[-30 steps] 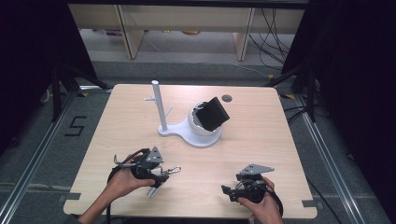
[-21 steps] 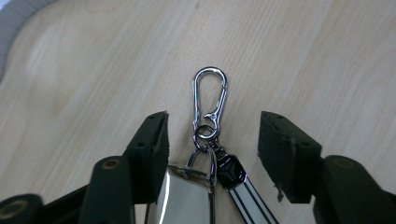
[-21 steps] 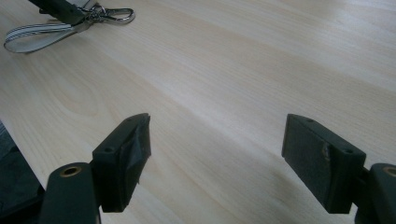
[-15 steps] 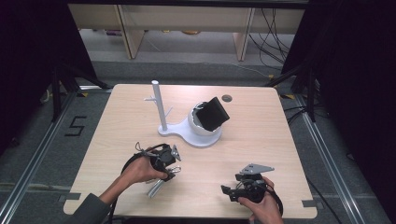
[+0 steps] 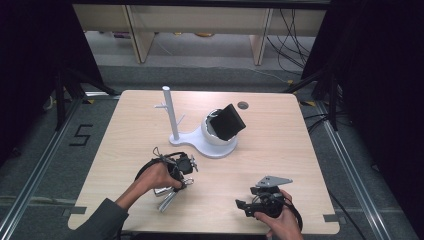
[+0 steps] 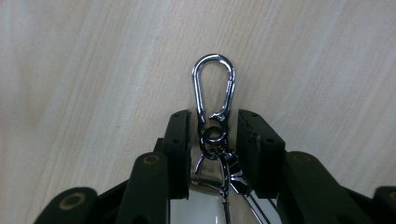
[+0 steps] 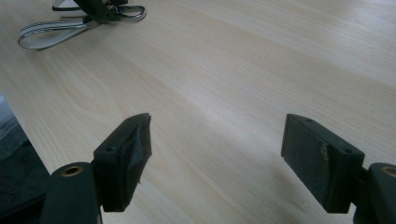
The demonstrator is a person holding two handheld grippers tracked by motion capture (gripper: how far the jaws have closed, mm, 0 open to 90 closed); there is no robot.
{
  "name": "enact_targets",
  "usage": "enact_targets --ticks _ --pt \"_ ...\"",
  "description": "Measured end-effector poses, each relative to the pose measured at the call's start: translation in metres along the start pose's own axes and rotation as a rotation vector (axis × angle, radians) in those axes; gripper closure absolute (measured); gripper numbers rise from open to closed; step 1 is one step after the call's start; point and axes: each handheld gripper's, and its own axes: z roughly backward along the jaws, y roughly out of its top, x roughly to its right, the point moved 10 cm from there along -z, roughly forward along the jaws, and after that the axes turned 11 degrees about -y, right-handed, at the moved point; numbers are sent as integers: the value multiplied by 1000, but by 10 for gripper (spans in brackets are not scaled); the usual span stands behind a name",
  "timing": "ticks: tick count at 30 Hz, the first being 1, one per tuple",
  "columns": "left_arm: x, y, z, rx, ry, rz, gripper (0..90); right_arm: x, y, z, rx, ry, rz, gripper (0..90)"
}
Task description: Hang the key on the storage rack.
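Left gripper (image 6: 214,133) nearer chrome carabiner (image 6: 214,91)

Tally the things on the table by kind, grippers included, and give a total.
Grippers: 2, the left gripper and the right gripper
White stands with a post: 1, the stand
Black blocks on the stand: 1, the block
Key rings with carabiner and strap: 1, the key ring
Total: 5

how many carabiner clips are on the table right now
1. A silver carabiner clip lies on the table in front of the left gripper, its ring end between that gripper's jaws. Its strap trails behind. More hardware under the gripper may be hidden.
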Motion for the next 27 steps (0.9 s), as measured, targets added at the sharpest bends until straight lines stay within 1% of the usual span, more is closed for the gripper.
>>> enact_targets --ticks 2,3,4,6,7,9,10,11,12,13,14,15,16,17,19,22,24,27 --pt "-1 0 0 -7 -4 1 680 0 1 0 3 -4 -4 252" --pt "0 0 0 -12 -10 1 698 1 1 0 9 -1 5 252" --pt "1 0 0 -20 -20 7 710 0 1 0 2 6 1 252" --pt "1 0 -1 -40 -25 17 726 0 0 -1 1 3 -1 252" --pt "0 -1 0 -56 -27 16 730 0 1 -1 6 0 -4 252" --pt "-1 -1 0 -81 -27 11 733 0 1 -2 7 6 6 256" --pt "-1 0 0 -89 -31 10 735 -1 0 -2 4 1 2 256" --pt "0 0 -1 -98 -39 20 737 -2 3 -5 48 4 -16 256" --pt "0 1 -1 -110 -40 24 741 -1 1 -3 17 2 -1 256" --pt "0 1 -1 -122 -36 20 743 -1 1 -2 7 2 9 257" --pt "0 1 -2 -128 -39 25 742 -1 1 -2 9 3 10 257" --pt "1 1 -2 -145 -46 26 738 -1 1 -2 7 2 11 257" --pt "0 1 -2 -150 -42 25 738 -1 0 -1 -2 4 7 257" --pt "1 1 -2 -156 -43 24 738 -1 1 -2 9 4 8 258" --pt "1 1 -2 -163 -36 15 742 -2 1 -2 10 7 9 259" --pt "1 1 -2 -161 -48 8 749 -2 0 -2 5 12 13 260" --pt "1 1 -2 -154 -51 -2 750 -2 1 -2 12 7 8 261" --pt "2 0 -2 -156 -54 -15 752 -2 1 -2 8 10 13 263"
